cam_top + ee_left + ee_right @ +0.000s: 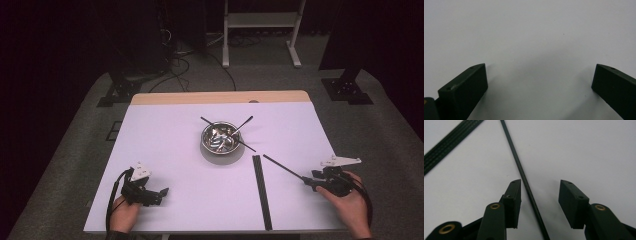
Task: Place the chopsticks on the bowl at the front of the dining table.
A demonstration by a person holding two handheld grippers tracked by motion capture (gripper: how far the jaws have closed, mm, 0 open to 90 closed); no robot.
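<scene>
Right gripper [539,195] low at the near right of the table [165,150], jaws half open around a thin black rod [524,176] lying flat between them, pads not yet pressing, probably lined up for a pick. Rod slanting toward the bowl [220,138], beside a bundle of rods [262,190]. Left gripper [539,82] near left, jaws wide, nothing between, seemingly parked out of the way.

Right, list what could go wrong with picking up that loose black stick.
1. The right tongs stand open around the thin black stick without pressing it; closing off-centre could let it roll or slip out.
2. The stick lies flat on the white table, so the pads may scrape the surface.
3. Swinging the long stick could hit the row of sticks or the steel bowl.
</scene>
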